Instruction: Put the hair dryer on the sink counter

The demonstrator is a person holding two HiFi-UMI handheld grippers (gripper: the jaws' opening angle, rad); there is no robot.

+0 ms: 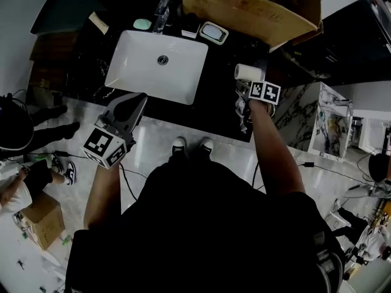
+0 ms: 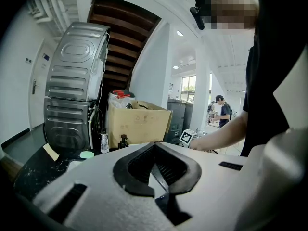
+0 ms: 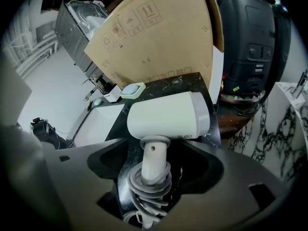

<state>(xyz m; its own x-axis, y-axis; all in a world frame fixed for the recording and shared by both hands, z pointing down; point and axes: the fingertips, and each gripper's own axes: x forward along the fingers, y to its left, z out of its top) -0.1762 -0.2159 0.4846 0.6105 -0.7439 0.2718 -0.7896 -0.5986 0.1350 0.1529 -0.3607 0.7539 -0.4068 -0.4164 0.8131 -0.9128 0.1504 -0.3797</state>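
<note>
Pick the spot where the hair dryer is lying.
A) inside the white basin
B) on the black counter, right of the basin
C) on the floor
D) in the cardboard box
B: the hair dryer lies on the black counter, to the right of the white basin.

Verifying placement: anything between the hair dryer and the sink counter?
Nothing visible. The hair dryer lies on the black counter, right of the sink; only its own coiled cord wraps the handle. The right gripper has its jaws open either side, not pressing.
</note>
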